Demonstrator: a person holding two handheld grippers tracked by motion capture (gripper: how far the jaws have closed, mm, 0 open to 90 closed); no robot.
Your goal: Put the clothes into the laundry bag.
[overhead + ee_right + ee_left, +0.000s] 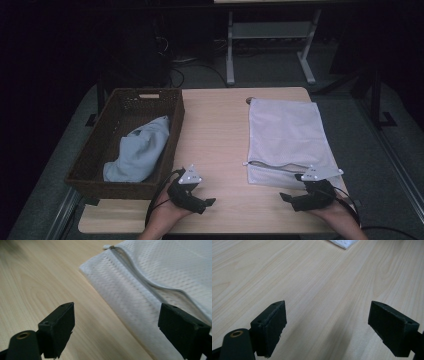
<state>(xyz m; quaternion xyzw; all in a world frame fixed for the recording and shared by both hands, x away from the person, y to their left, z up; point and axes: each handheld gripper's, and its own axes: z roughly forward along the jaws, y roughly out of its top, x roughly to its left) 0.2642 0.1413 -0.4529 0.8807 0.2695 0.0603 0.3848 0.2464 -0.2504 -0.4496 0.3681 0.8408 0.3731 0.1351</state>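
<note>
Both grippers sat at the near edge of the desk (220, 130) in the high view: left gripper (207, 202) parked by the wicker basket (95, 150) with a pale blue cloth (140, 150) in it, right gripper (286, 197) just beside the white mesh bag (290, 130), close to its zipper (270, 165).

Left gripper view: fingers (270, 325) spread wide over bare wood, nothing between them, a corner of the bag up top.

Right gripper view: fingers (58, 326) released too, one over the wood and one over the bag's near edge, zipper partly undone.

My guess is the bag is being opened for loading. Next would call for pinching the zipper lip to hold the mouth open.
</note>
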